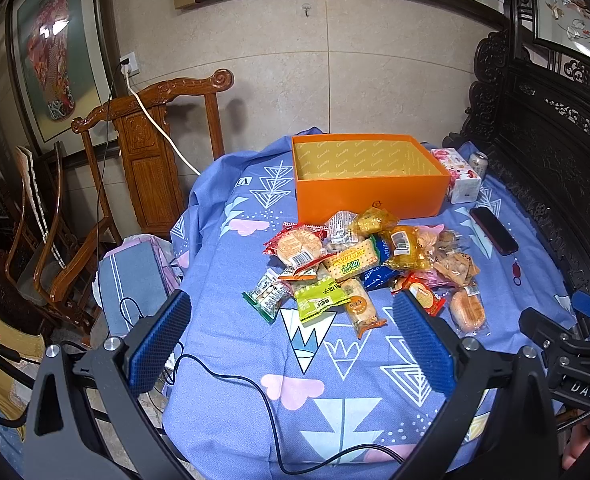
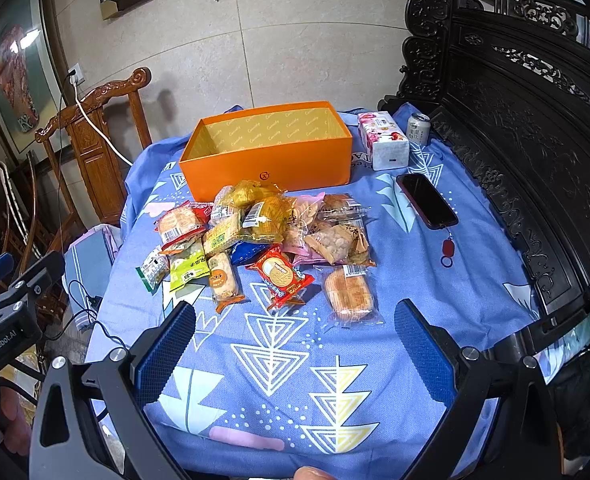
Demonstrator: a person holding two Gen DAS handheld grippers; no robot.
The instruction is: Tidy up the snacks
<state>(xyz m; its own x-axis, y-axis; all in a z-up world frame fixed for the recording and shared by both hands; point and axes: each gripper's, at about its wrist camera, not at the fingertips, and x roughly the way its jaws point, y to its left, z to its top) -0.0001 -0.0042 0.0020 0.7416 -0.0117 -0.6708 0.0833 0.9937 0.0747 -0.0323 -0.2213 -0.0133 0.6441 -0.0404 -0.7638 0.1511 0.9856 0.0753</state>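
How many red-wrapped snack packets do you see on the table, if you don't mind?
2: one red packet at the pile's near edge, another red-edged packet at its left, near the orange box. Others may be buried.

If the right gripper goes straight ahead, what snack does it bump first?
Probably the red round-biscuit packet, nearest between the right gripper's open jaws; the clear bread packet lies close beside it, and depth is hard to judge.
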